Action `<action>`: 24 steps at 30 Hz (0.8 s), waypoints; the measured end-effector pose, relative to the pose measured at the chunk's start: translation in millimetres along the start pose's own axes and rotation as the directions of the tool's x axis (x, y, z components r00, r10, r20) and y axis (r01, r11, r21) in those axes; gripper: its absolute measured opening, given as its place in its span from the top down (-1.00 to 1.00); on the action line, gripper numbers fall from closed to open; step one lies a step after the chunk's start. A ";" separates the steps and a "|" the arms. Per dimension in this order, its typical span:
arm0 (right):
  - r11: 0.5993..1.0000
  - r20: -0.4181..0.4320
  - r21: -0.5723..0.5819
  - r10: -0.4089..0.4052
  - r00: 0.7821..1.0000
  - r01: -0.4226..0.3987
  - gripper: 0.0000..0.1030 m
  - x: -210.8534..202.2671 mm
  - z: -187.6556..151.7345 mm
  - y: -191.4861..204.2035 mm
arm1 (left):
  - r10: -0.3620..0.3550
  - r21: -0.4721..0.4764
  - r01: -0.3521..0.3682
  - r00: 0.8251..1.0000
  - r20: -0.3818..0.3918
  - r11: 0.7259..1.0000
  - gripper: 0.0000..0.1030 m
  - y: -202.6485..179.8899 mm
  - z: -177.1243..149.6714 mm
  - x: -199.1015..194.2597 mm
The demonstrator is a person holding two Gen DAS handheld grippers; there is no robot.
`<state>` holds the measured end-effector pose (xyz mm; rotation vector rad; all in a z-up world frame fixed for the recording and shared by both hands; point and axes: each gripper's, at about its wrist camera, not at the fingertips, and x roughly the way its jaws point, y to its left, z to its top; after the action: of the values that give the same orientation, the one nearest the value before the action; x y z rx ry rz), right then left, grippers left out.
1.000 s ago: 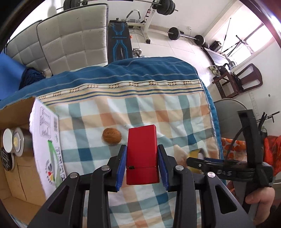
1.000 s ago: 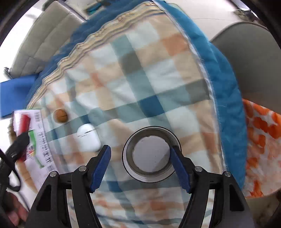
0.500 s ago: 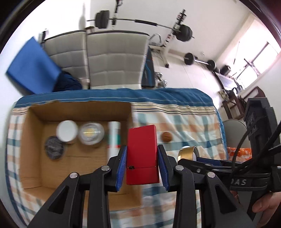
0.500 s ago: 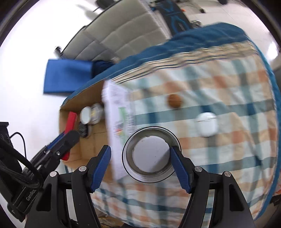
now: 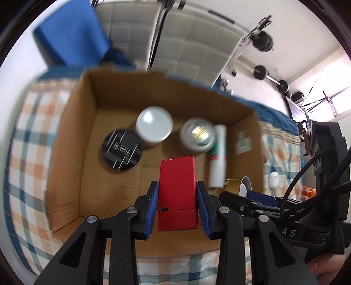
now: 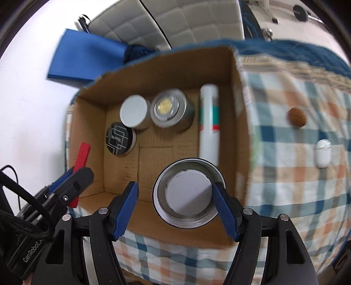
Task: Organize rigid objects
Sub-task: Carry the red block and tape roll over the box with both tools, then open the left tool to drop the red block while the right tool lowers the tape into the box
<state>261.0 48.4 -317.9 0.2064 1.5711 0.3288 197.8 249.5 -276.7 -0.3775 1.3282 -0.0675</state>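
My left gripper (image 5: 177,205) is shut on a red box (image 5: 177,186) and holds it above the open cardboard box (image 5: 65,166). My right gripper (image 6: 175,203) holds a round metal tin (image 6: 188,195) over the near right part of the cardboard box (image 6: 239,114); the right pad touches the tin, a gap shows at the left pad. In the box lie a black round disc (image 6: 120,138), a white-lidded tin (image 6: 133,110), a tin with a gold centre (image 6: 170,108) and a white tube (image 6: 209,122). The left gripper and red box (image 6: 82,154) show at the box's left.
A walnut (image 6: 296,116) and a white earbud case (image 6: 323,153) lie on the checked cloth (image 6: 285,186) right of the box. A blue pad (image 6: 85,59) and grey padded panels (image 6: 197,19) stand behind. Gym weights (image 5: 263,41) are at the back.
Both grippers have moved left from the cloth to above the cardboard box, still carrying the red box and the tin. The view now looks down into the box.
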 end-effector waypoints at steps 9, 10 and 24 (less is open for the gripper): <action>0.991 -0.089 -0.027 -0.129 0.988 0.128 -0.37 73.1 4.8 12.4 | -0.001 0.000 0.001 0.992 -0.130 1.000 0.39 32.8 3.1 57.9; 0.992 -0.094 -0.016 -0.127 0.987 0.126 -0.37 76.8 5.0 12.1 | -0.003 0.004 0.003 0.990 -0.139 1.000 0.40 32.6 3.2 61.4; 0.994 -0.125 0.108 0.028 0.992 -0.015 -0.62 99.3 20.8 3.1 | -0.098 -0.137 0.080 0.987 -0.127 0.987 -0.56 42.8 21.4 50.0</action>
<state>278.6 86.0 -410.6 0.2906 1.7141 0.2786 223.5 281.5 -332.5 -0.5526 1.4517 -0.0814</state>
